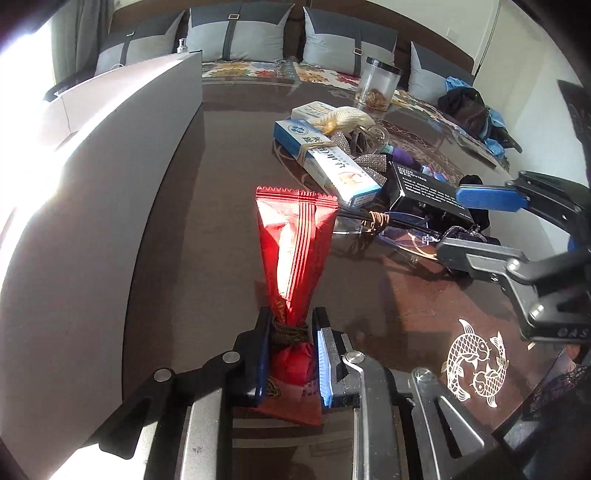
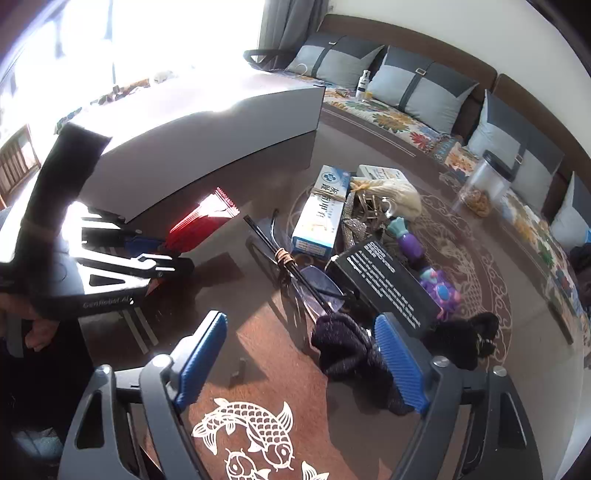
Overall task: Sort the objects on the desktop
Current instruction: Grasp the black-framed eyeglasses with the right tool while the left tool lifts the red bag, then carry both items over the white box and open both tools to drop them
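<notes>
— What's behind the table (image 2: pixel 517 332)?
— A sofa (image 2: pixel 369 107) with a flowered cover and grey cushions (image 1: pixel 229 33) along its back.
— And on the glass itself?
— A white fish pattern (image 1: pixel 474 363), near its front edge.

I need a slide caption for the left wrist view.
Left claw grips a red snack packet above the cluttered table.

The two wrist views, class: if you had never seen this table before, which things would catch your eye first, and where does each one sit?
The bright red packet stands out first, sunlit and clamped at its tied end in the left gripper. Next comes the white fish emblem on the dark table, just below the open right gripper. Behind lies a cluttered pile, led by a blue-and-white box and a black box.
</notes>
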